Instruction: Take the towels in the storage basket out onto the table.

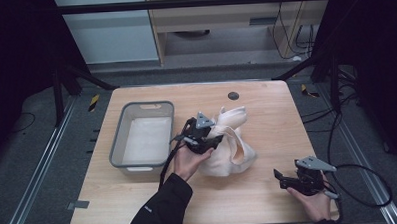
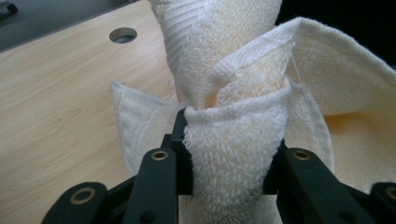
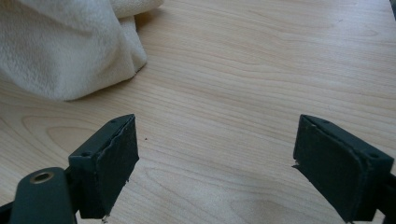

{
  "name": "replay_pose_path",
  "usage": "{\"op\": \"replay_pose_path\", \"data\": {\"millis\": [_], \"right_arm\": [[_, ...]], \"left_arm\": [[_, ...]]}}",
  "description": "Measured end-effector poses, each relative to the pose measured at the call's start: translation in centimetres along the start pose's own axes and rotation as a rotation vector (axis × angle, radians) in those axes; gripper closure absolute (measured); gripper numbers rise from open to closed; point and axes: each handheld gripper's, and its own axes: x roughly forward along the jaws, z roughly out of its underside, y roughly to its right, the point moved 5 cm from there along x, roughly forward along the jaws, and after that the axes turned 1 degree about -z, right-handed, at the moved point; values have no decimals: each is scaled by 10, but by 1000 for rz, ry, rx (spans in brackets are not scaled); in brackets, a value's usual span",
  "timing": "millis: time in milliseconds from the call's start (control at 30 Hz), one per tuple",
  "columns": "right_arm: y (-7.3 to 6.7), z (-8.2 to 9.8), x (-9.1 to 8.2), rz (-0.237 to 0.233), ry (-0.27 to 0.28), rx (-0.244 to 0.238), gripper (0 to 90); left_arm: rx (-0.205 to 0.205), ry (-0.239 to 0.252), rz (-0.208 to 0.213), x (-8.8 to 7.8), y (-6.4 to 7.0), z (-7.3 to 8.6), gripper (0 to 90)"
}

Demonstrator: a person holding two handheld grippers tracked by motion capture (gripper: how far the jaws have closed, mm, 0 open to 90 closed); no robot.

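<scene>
A: Status on the left gripper point(image 1: 213, 139)?

B: Clamped on the towel point(image 1: 227, 143). In the left gripper view a bunched fold of the cream terry cloth point(image 2: 233, 154) sits squeezed between the 2 black jaws, pads pressing on both sides. The rest of the cloth rises above the pinch in 2 peaks.

A: Where is the towel on the table point(image 1: 266, 104)?

B: High view: near table centre, slightly toward 3 o'clock. It is a crumpled heap, with 1 corner standing up at its 12 o'clock end. The left gripper meets it at the heap's 9 o'clock side. The lower part rests on the wood.

A: Grey bin point(image 1: 118, 140)?

B: At 9 o'clock from the towel, just beside the left gripper, not touching the cloth. Something white lies flat in its bottom; I cannot tell what.

A: Right gripper point(image 1: 280, 178)?

B: Jaws stand wide, nothing between them. It sits near the table's 4 o'clock corner, held in the right hand point(image 1: 315, 203), well apart from the towel. In the right gripper view point(image 3: 215, 163) bare wood shows between the 2 pads, and the towel's edge point(image 3: 70, 51) lies at 10 o'clock.

A: Anything else on top?

B: A round cable hole point(image 1: 233, 95) at 12 o'clock from the towel.
</scene>
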Motion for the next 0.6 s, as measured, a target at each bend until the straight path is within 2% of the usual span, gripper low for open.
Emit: {"op": "replay_pose_path", "data": {"millis": [333,433,600], "right_arm": [[-1,0,0,-1,-7,3,138],[-1,0,0,0,-7,2,138],[0,1,1,5,-7,-9,138]], "left_arm": [[-15,-31,0,17,-1,25,657],[-20,-25,6,19,-1,28,656],[-5,-26,1,23,0,30,639]]}}
